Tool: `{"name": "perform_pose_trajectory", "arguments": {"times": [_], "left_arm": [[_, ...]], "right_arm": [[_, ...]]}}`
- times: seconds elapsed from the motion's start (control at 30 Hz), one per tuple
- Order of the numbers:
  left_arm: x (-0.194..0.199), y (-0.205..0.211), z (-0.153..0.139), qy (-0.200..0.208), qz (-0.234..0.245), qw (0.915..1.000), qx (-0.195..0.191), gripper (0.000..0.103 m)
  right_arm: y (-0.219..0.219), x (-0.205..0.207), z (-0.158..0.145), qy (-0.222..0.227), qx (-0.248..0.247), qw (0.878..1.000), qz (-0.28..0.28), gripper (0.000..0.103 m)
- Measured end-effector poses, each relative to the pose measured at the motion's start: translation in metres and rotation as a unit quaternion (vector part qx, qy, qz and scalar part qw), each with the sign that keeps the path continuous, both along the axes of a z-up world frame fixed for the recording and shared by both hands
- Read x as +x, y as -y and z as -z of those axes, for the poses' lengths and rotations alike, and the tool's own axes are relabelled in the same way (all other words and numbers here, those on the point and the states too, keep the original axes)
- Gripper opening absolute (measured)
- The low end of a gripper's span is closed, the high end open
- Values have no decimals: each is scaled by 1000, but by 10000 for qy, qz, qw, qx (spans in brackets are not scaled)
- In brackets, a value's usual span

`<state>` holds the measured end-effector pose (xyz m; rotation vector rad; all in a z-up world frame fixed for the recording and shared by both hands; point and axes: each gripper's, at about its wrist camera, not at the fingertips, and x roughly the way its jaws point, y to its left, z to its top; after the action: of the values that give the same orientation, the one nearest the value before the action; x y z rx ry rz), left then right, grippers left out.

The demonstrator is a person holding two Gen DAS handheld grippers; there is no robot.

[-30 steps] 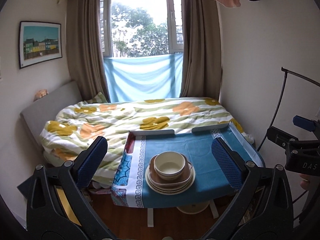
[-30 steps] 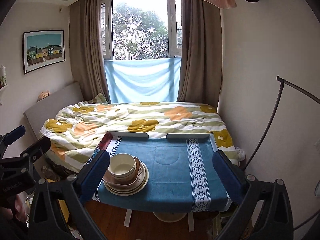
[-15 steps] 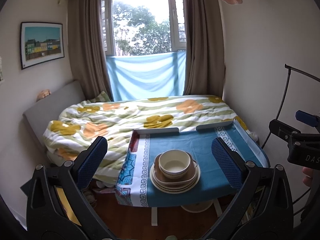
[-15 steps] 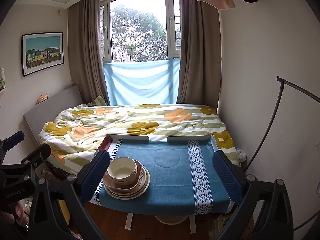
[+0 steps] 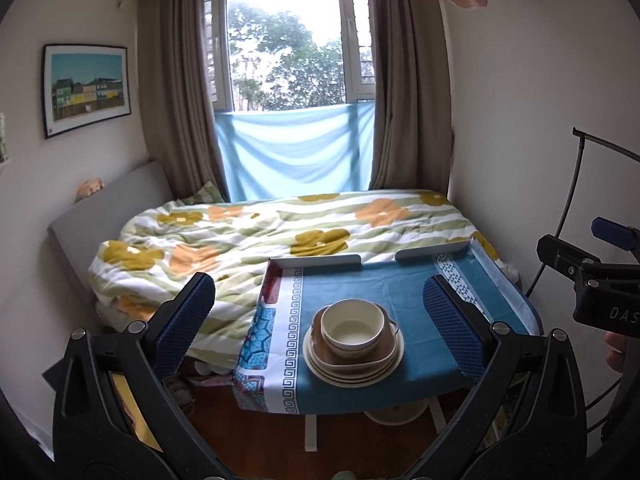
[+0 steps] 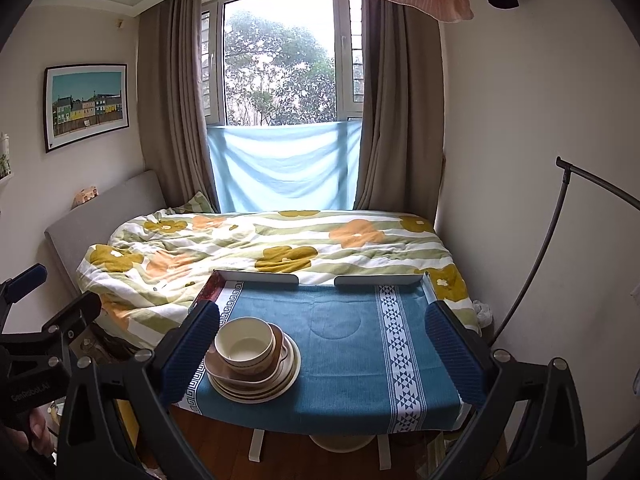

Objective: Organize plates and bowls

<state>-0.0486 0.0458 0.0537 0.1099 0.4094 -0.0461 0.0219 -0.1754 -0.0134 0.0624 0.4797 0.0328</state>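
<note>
A stack of cream plates (image 5: 352,372) with a brown dish and a cream bowl (image 5: 352,326) on top stands near the front edge of a small table (image 5: 400,288) covered with a blue cloth. In the right wrist view the plates (image 6: 256,384) and bowl (image 6: 244,346) sit at the table's (image 6: 352,344) front left. My left gripper (image 5: 320,328) is open and empty, short of the table, centred on the stack. My right gripper (image 6: 324,352) is open and empty, short of the table, its left finger in front of the stack's left edge.
A bed with a flowered quilt (image 5: 280,232) lies behind and left of the table. A raised white rail (image 6: 320,279) runs along the table's far edge. A black curved stand (image 6: 560,240) rises at the right by the wall. The wooden floor (image 5: 280,432) shows below.
Both grippers have come closer to the table. The stack now sits more central between the left gripper's fingers. The dishes have not moved.
</note>
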Motion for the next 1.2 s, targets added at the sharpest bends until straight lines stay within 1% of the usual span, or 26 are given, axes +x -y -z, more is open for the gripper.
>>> {"name": "perform_pose_trajectory", "arguments": {"times": [0.67, 0.83, 1.2], "left_arm": [[2, 1, -1, 12, 13, 10000, -35, 103], [4, 2, -1, -26, 36, 9999, -121, 103], [4, 6, 0, 8, -28, 9999, -132, 103]], "right_arm": [[0, 3, 3, 0, 12, 10000, 0, 102], [0, 4, 4, -23, -11, 10000, 12, 102], [1, 3, 4, -13, -14, 10000, 22, 102]]}}
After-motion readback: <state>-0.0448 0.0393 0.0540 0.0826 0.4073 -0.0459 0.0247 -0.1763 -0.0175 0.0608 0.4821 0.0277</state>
